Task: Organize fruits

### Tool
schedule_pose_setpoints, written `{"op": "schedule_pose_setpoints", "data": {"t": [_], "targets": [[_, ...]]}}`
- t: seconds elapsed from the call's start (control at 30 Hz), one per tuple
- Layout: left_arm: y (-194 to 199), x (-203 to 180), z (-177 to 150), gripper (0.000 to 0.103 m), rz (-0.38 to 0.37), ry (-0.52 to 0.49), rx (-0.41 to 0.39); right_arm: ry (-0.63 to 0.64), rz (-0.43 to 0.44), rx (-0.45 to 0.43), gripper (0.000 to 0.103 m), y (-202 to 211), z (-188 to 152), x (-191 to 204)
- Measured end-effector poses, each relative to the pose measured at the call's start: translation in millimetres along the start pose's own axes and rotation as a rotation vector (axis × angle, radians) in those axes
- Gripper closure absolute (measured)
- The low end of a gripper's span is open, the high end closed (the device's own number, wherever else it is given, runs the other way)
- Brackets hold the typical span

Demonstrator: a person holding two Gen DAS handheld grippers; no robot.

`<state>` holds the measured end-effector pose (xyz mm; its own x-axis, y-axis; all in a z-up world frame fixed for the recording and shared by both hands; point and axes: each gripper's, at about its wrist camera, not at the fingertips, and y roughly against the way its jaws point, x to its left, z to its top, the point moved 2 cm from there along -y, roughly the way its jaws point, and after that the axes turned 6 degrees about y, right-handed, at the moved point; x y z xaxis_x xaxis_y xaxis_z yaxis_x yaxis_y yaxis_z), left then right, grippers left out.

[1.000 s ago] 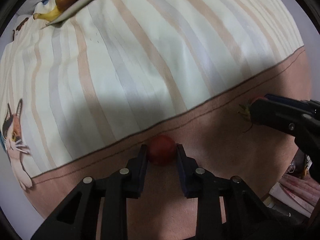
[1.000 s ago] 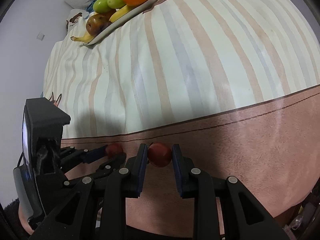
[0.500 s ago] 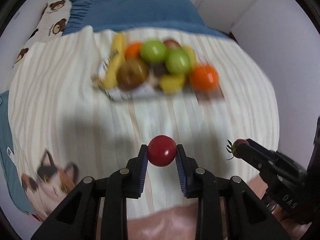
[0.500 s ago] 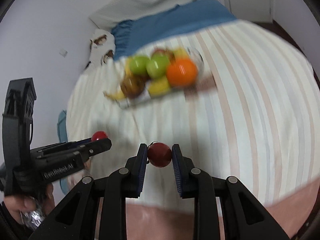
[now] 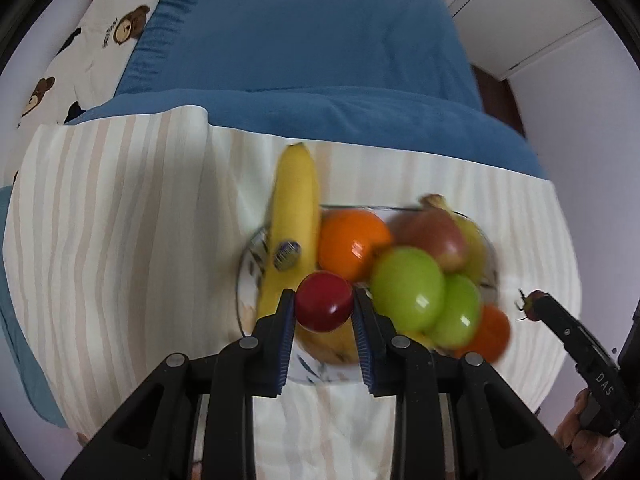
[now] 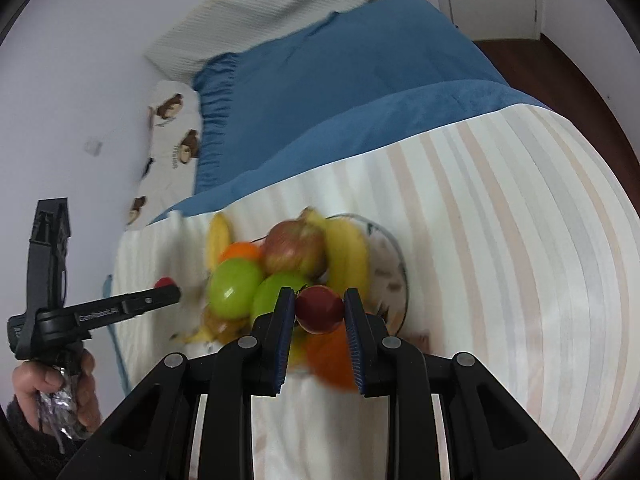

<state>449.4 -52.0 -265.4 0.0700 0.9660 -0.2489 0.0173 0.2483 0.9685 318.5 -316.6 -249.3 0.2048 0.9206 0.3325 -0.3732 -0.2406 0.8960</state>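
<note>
The left gripper, black with blue ribbed pads, is clamping its jaws on a small round glossy red tomato, and it is holding that tomato in the air just above the near left part of a fruit plate. The right gripper is gripping a second small red tomato with a dark green stalk the same way, jaws pressed tight on either side, over the near edge of the same plate. Each gripper is showing at the edge of the other's view, the right one at the far right, the left one at the far left, each with its tomato at the tip.

Under them the shallow patterned white plate is carrying a heap of fruit: a long yellow banana with a dark sticker lying along its left side and reaching past the far rim, a round orange, two shiny green apples side by side, a reddish apple behind them and another orange fruit at the near right. The fruit is slightly blurred.

The plate is sitting on a cream cloth with pale pink and grey stripes spread over a bed. Beyond it a blue blanket is covering the bed up to a white pillow printed with brown bears. White walls are closing the room in, and dark brown wooden floor is showing at the far right.
</note>
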Motion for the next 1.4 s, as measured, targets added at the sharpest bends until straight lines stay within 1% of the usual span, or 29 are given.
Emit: {"op": "schedule_pose_setpoints", "data": {"t": [0.1, 0.13, 0.23, 0.4, 0.5, 0.57, 0.6, 0.63, 0.67, 0.7, 0.73, 0.77, 0.8, 0.83, 0.87, 0.9, 0.93, 0.97, 1.0, 1.03, 1.07, 1.13, 1.2, 1.3, 1.4], "targets": [[-18.7, 6.6, 12.3, 0.078, 0.030, 0.003, 0.042, -0.003, -0.024, 0.045, 0.076, -20.5, 12.8, -6.4], [-23.1, 8.5, 14.3, 0.077, 0.039, 0.002, 0.052, 0.003, -0.041, 0.059, 0.076, -27.6, 16.5, -7.8], [-35.2, 15.0, 14.9, 0.077, 0.055, 0.007, 0.080, 0.001, -0.055, 0.090, 0.076, -43.9, 22.1, -12.7], [-51.5, 23.0, 11.9, 0.075, 0.090, 0.004, 0.098, 0.005, -0.082, 0.120, 0.076, -60.9, 26.8, -19.9], [-51.1, 24.2, 13.2, 0.075, 0.092, 0.002, 0.090, 0.009, -0.099, 0.127, 0.076, -67.4, 27.9, -22.6], [-51.0, 24.9, 13.2, 0.072, 0.105, -0.004, 0.089, 0.009, -0.105, 0.132, 0.076, -70.3, 29.0, -24.2], [-51.3, 23.7, 13.6, 0.069, 0.118, -0.009, 0.088, 0.006, -0.105, 0.133, 0.075, -71.2, 29.6, -24.8], [-49.6, 23.3, 14.6, 0.064, 0.124, -0.011, 0.090, 0.002, -0.100, 0.135, 0.075, -71.5, 29.9, -25.5], [-49.2, 22.2, 16.0, 0.062, 0.123, -0.009, 0.095, -0.003, -0.096, 0.138, 0.074, -71.9, 30.2, -26.6], [-49.3, 21.3, 14.8, 0.059, 0.118, -0.006, 0.094, -0.009, -0.095, 0.144, 0.069, -73.5, 30.3, -27.3], [-47.5, 21.3, 14.8, 0.055, 0.116, -0.004, 0.088, -0.017, -0.099, 0.147, 0.059, -73.2, 29.7, -28.5], [-45.9, 19.8, 15.5, 0.052, 0.116, -0.001, 0.081, -0.021, -0.102, 0.145, 0.053, -72.4, 28.9, -29.2], [-44.2, 19.0, 16.3, 0.043, 0.113, 0.002, 0.072, -0.023, -0.103, 0.144, 0.041, -71.4, 28.3, -29.4], [-41.7, 18.4, 15.2, 0.036, 0.108, 0.003, 0.061, -0.026, -0.103, 0.144, 0.036, -70.7, 27.4, -29.7], [-39.2, 17.5, 14.1, 0.032, 0.105, 0.003, 0.051, -0.029, -0.106, 0.145, 0.036, -69.9, 26.2, -29.7], [-35.9, 16.5, 12.3, 0.024, 0.106, 0.000, 0.040, -0.028, -0.111, 0.145, 0.034, -69.0, 25.0, -29.0], [-33.0, 15.0, 10.6, 0.019, 0.110, -0.002, 0.030, -0.022, -0.120, 0.142, 0.030, -66.7, 23.6, -27.8], [-28.8, 14.5, 8.2, 0.016, 0.115, -0.006, 0.016, -0.017, -0.127, 0.138, 0.027, -64.1, 22.5, -26.6], [-23.8, 13.6, 4.9, 0.012, 0.121, -0.010, -0.002, -0.003, -0.144, 0.130, 0.022, -60.3, 21.1, -24.0], [-20.4, 12.8, 2.2, 0.010, 0.126, -0.015, -0.014, 0.012, -0.161, 0.125, 0.016, -57.8, 20.0, -21.5], [-16.2, 13.5, 0.0, 0.009, 0.130, -0.018, -0.027, 0.036, -0.187, 0.119, 0.013, -54.2, 18.2, -17.2], [-7.4, 13.5, -10.5, 0.003, 0.150, -0.024, -0.059, 0.078, -0.225, 0.105, 0.008, -47.5, 13.9, -8.4], [-1.1, 11.9, -18.6, 0.002, 0.172, -0.031, -0.085, 0.124, -0.264, 0.094, 0.005, -40.9, 7.6, 2.3], [9.6, 11.6, -35.1, 0.002, 0.200, -0.039, -0.134, 0.173, -0.304, 0.072, 0.004, -32.5, -1.4, 14.8], [20.3, 10.1, -50.1, 0.002, 0.201, -0.047, -0.170, 0.191, -0.329, 0.052, 0.002, -24.3, -12.6, 23.8]]}}
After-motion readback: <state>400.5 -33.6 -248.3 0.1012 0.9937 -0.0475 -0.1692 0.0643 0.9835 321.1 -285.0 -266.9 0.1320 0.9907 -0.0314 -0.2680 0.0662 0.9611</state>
